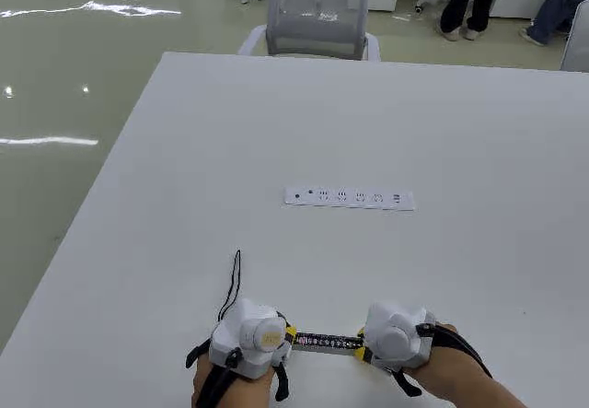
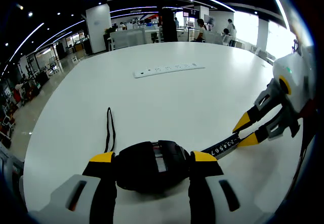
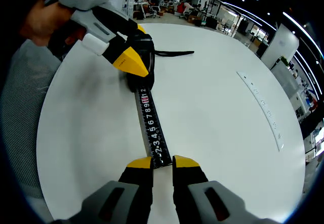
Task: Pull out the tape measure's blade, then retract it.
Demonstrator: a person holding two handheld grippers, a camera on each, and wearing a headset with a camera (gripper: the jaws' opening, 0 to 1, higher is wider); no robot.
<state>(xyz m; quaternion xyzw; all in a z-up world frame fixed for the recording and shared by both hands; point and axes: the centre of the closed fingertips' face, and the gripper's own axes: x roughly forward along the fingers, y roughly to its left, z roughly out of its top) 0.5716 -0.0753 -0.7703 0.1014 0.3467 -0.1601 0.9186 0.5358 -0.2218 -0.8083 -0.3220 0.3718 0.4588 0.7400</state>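
Closest to us, at the near edge of the bench, the left hand-held gripper is clamped around the black tape measure case, strap trailing off behind it. The blade is out a short stretch, lying flat across to the right hand-held gripper, which pinches its tip. Looks to me like the pull is partway done, with the retract not yet started.
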